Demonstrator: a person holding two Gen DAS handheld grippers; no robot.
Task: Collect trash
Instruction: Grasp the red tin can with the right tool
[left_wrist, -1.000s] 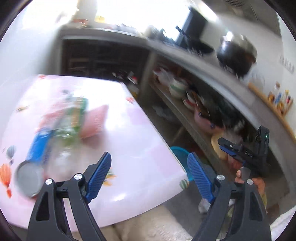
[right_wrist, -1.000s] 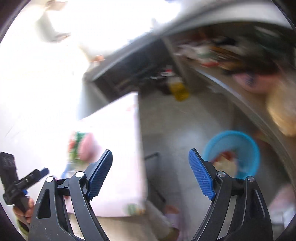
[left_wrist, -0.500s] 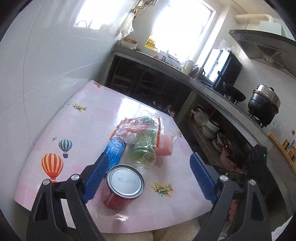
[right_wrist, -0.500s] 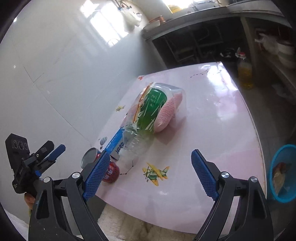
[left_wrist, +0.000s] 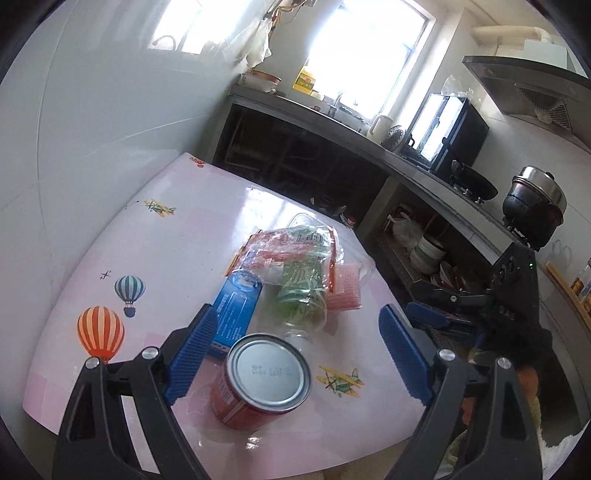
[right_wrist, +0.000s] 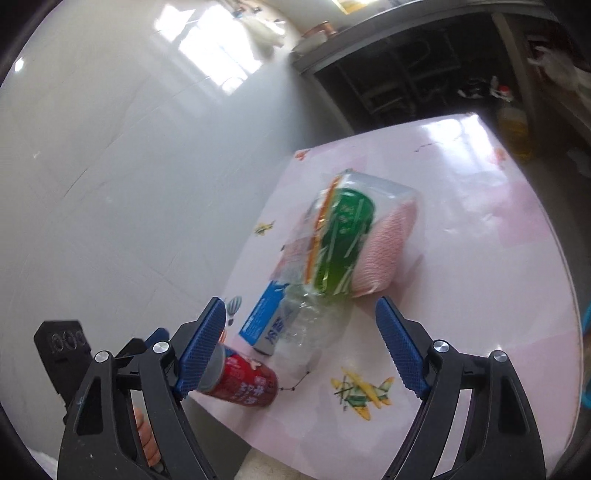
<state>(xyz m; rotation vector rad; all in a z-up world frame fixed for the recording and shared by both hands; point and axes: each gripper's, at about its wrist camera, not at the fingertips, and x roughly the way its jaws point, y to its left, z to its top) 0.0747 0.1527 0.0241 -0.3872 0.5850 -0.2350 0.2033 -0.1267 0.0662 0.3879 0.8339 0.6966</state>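
Left wrist view: the left hand-held gripper (left_wrist: 293, 354) stands wide open with nothing gripped, over the near edge of the pink table (left_wrist: 177, 236). A red can (left_wrist: 255, 384) lies on its side between the blue pads, untouched. Just beyond it lie a clear plastic bottle (left_wrist: 301, 306) with a green label, a blue carton (left_wrist: 234, 314), a crinkled wrapper (left_wrist: 291, 251) and a pink sponge (left_wrist: 345, 291), bunched together.

Right wrist view: the right hand-held gripper (right_wrist: 301, 347) is open and empty; its jaws have just been closing a little, with nothing between them. The red can (right_wrist: 242, 382) lies near the left pad, the bottle (right_wrist: 332, 254) farther in on the table (right_wrist: 480, 258).
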